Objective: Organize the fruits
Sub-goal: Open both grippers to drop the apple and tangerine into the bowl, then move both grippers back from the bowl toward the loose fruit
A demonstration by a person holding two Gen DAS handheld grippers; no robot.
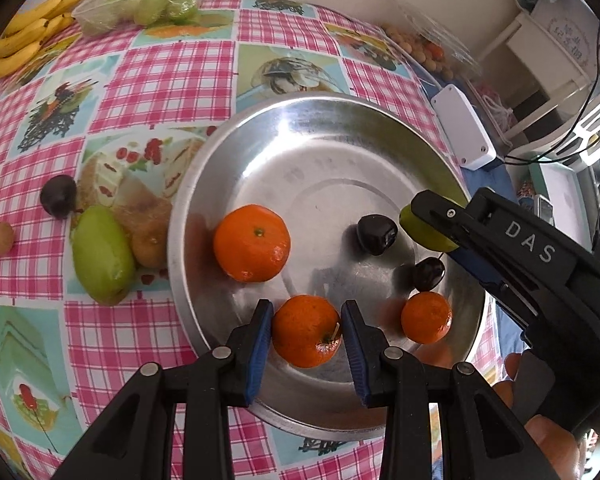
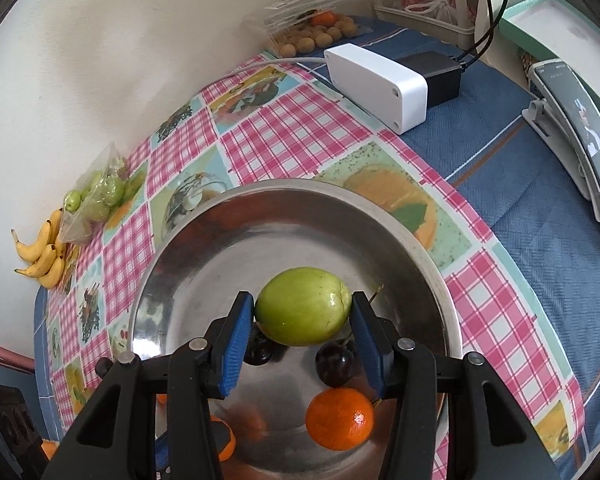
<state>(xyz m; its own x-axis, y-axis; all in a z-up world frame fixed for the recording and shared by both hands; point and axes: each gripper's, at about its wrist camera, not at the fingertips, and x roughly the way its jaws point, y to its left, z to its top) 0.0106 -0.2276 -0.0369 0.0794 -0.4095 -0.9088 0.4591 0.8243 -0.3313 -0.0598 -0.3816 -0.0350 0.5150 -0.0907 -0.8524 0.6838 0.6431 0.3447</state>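
Polished steel, scuffed and faintly ringed, makes up the wide shallow bowl (image 1: 300,128) that anchors everything on the glossy pink-checked tablecloth (image 1: 172,76). Just above its near rim the left gripper (image 1: 306,334) has its blue ribbed pads narrowly set against the two sides of a dimpled orange mandarin (image 1: 306,330), holding it. Over the bowl's right side the right gripper (image 2: 304,322) grips a smooth, pale-green oval fruit (image 2: 303,306) between its pads, jaws moderately parted to the fruit's width, clear of the bowl floor. Lying in the bowl are a larger mandarin (image 1: 252,243) left of centre, a small one (image 1: 426,317) near the right rim, and two dark, shiny plums (image 1: 376,235), one with a thin stem. Outside the bowl, just beyond its left rim, lie another green oval fruit (image 1: 102,255), a brownish-orange fruit (image 1: 150,246) touching it, a dark plum (image 1: 59,201) and a small tan fruit (image 1: 2,237). Far past the bowl's back rim sit bananas (image 1: 24,36) and a clear crinkled tray of green fruit (image 1: 148,0); beyond its right rim stands a white plastic box (image 1: 462,126)
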